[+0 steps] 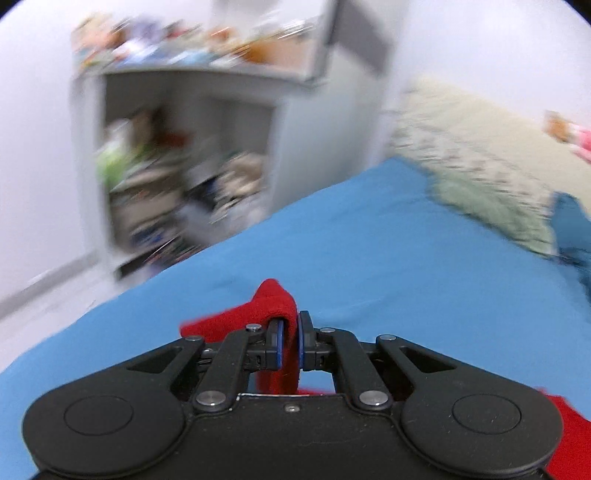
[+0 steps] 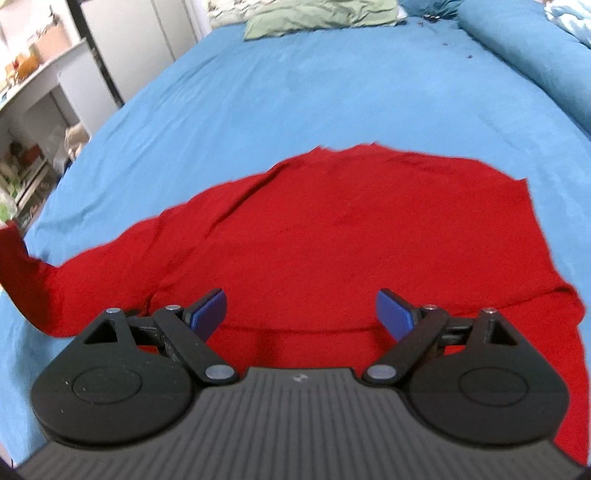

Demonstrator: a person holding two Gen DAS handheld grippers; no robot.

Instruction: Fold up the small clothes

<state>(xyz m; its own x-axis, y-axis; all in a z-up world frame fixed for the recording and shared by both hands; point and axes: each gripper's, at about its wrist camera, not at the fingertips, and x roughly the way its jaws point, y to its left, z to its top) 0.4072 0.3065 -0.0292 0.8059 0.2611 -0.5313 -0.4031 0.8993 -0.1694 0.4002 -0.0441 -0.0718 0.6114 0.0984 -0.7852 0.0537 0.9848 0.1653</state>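
Blue bedsheet (image 2: 295, 92) fills frame | red knit garment (image 2: 332, 229) spread centre | left gripper (image 1: 290, 341) pinching its sleeve | right gripper (image 2: 300, 310) wide apart, holding nothing, lower centre

a blue-sheeted bed (image 2: 295, 92) beside a cluttered grey shelf unit (image 1: 192, 155) and white walls (image 1: 33, 147)

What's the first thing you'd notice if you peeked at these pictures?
The bright red knit garment grabs the eye first, spread across the middle of the big blue bed sheet. Next, the left gripper has its jaws shut on a bunched piece of that red cloth, while the right gripper is above the garment with its jaws wide open. Far back at the head of the bed lies a crumpled pale green pillow.
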